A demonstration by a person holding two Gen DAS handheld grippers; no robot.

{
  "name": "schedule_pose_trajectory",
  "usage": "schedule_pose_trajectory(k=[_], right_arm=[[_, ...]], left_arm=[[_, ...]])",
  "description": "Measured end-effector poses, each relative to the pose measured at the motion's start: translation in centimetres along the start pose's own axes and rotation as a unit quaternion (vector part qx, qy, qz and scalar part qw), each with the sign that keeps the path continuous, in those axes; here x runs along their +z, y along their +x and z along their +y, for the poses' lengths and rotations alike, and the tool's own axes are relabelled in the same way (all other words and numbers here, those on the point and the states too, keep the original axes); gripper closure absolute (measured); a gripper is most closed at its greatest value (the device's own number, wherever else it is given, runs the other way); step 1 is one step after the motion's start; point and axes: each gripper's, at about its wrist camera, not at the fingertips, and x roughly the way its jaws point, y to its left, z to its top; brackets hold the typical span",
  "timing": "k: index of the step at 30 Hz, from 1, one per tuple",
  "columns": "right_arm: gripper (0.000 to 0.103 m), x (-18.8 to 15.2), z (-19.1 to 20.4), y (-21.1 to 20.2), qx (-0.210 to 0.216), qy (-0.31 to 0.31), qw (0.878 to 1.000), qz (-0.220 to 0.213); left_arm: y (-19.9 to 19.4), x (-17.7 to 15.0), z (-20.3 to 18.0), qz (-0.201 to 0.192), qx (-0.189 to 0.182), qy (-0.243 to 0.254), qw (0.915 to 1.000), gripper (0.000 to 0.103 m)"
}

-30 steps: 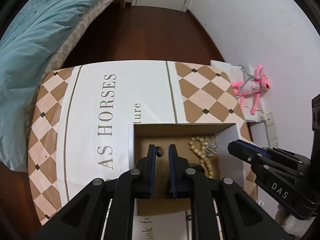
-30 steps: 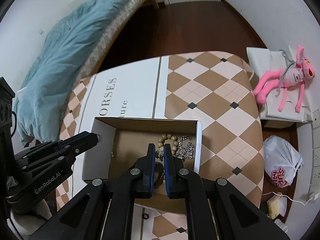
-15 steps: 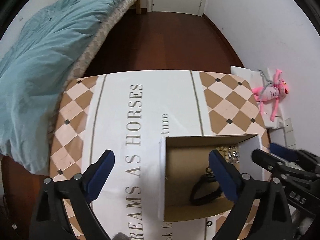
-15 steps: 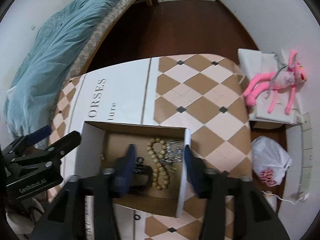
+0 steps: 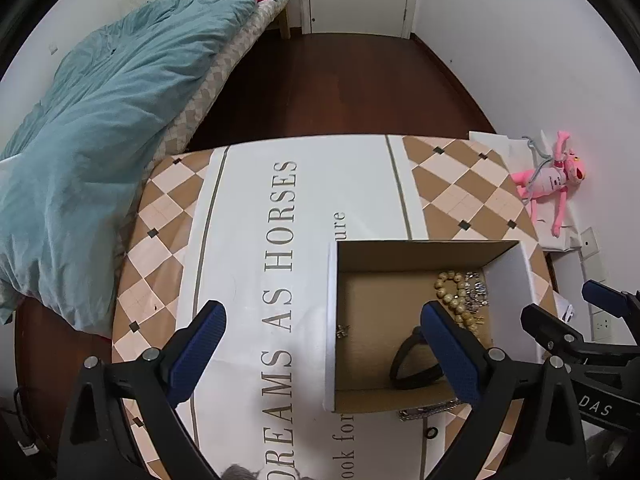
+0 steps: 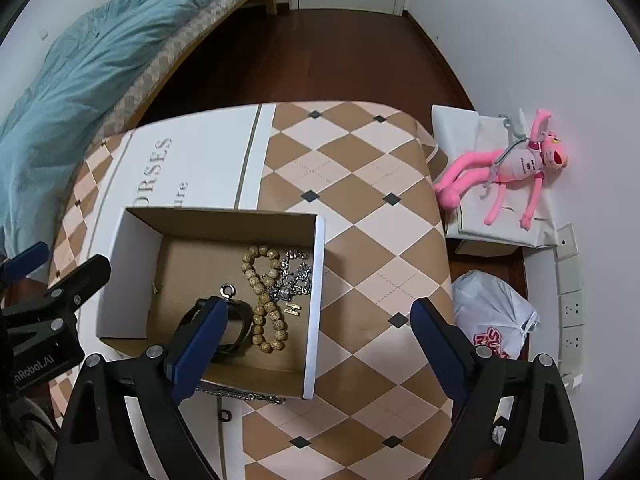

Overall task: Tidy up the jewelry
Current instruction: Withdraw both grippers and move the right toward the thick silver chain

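An open cardboard box point(image 6: 316, 304) point(image 5: 331, 320) stands on the checkered tablecloth. It holds a wooden bead bracelet point(image 6: 266, 292) point(image 5: 452, 296), a silver chain point(image 6: 296, 276) point(image 5: 476, 290), a black band point(image 6: 236, 328) point(image 5: 412, 368), a silver ring point(image 6: 227, 291), a small gold clasp point(image 6: 293, 309) and a tiny charm point(image 5: 342, 330). A silver chain point(image 6: 244, 394) point(image 5: 428, 410) and a small black ring point(image 6: 225, 415) point(image 5: 431, 432) lie on the cloth in front of the box. My left gripper point(image 5: 320, 344) and my right gripper point(image 6: 316, 332) are both open and empty, above the box's near side.
A bed with a teal duvet point(image 5: 92, 120) is to the left. A pink plush toy point(image 6: 512, 168) lies on a white bag by the right wall. A white plastic bag point(image 6: 494, 316) sits on the floor. Wall sockets point(image 6: 572, 312) are at the right.
Both grippers were shut over the box a second ago. Both have opened wide and pulled up and back. The ring and black band now lie in the box.
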Motion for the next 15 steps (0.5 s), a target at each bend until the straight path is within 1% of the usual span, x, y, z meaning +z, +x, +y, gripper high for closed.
schedule_pose_trajectory(k=[5, 8, 12, 15], right_arm=[[0.008, -0.2, -0.2, -3.0, 0.015, 0.007, 0.999, -0.030], [0.008, -1.1, -0.1, -4.4, 0.028, 0.007, 0.999, -0.043], [0.008, -3.7, -0.3, -4.9, 0.043, 0.008, 0.998, -0.050], [0.008, -6.6, -0.7, -4.1, 0.053, 0.014, 0.997, -0.050]], left_arm=[[-2.5, 0.4, 0.0, -0.025, -0.009, -0.007, 0.9996, 0.003], [-3.8, 0.2, -0.1, -0.037, -0.011, -0.007, 0.9992, 0.003], [-4.5, -1.7, 0.1, -0.044, -0.004, -0.010, 0.9990, 0.003], [-4.2, -4.4, 0.5, -0.045, 0.019, -0.016, 0.9987, 0.003]])
